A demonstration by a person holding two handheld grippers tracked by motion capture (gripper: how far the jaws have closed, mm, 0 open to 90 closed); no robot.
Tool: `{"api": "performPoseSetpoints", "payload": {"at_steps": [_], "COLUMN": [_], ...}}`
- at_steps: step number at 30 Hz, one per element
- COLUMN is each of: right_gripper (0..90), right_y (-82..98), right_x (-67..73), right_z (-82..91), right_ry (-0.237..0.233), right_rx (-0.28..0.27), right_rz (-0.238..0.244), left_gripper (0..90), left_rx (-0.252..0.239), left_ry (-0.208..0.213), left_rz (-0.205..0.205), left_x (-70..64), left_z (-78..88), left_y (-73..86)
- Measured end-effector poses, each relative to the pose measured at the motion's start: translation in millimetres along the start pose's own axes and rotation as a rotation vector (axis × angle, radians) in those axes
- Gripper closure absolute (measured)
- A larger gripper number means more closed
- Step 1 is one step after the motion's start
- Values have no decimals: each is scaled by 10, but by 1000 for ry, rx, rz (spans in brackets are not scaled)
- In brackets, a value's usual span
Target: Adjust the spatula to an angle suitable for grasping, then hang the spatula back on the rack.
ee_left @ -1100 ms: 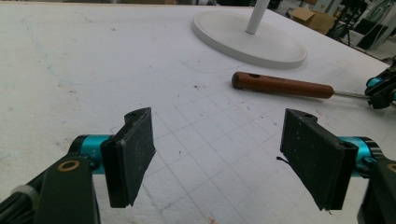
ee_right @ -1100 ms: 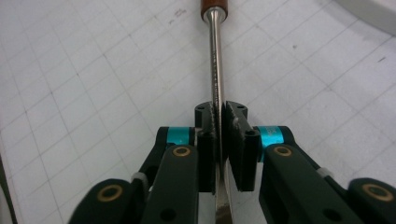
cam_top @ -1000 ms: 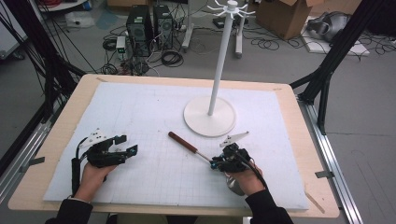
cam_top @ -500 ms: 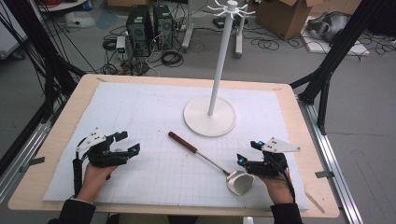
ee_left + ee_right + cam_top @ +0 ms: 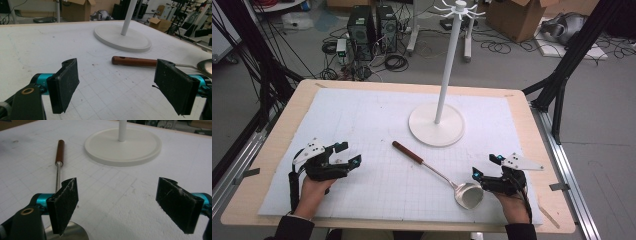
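The ladle (image 5: 439, 174) lies free on the table (image 5: 272, 145), its bowl just beside the right claw (image 5: 486, 167) — wide open, empty, like the left claw (image 5: 348, 154). Likely best gripped squarely across the handle.

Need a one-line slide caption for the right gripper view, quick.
Open right gripper beside the ladle, facing the white stand base.
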State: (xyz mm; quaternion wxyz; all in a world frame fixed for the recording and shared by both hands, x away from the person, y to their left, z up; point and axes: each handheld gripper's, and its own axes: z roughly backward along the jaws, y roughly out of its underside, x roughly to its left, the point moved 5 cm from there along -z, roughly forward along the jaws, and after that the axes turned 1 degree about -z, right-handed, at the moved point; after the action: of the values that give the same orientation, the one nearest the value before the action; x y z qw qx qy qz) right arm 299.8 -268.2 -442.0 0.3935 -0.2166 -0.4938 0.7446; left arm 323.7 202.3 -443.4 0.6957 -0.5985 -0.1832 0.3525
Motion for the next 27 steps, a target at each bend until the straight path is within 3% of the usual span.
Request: {"api": "performPoseSetpoints", "payload": {"at_steps": [5,10,12,17,25,27], "right_gripper": [166,203,275,280,331,271], "right_y": [-61,-100,-125,-125,-111,-120], "right_x": [76,202,283,355,506,562], "right_z": [-25,-93,-133,-218,-441,-504], "right_ry": [-16,-55,-111,-120,-145,-142], "right_rx": [-1,36,45,80,209,250], "right_rz": [-5,62,87,107,177,197], "left_gripper": [199,200,200,200,200,200], "left_rx": [12,25,25,28,27,30], "left_ry": [3,6,4,12,2,1], "left_rz": [-5,-17,-5,-1,-2,1], "left_x": [-16,-18,8,19,-7,-12], "left_z": [6,7,-7,-18,42,41], "left_y": [4,16,25,43,101,116]}}
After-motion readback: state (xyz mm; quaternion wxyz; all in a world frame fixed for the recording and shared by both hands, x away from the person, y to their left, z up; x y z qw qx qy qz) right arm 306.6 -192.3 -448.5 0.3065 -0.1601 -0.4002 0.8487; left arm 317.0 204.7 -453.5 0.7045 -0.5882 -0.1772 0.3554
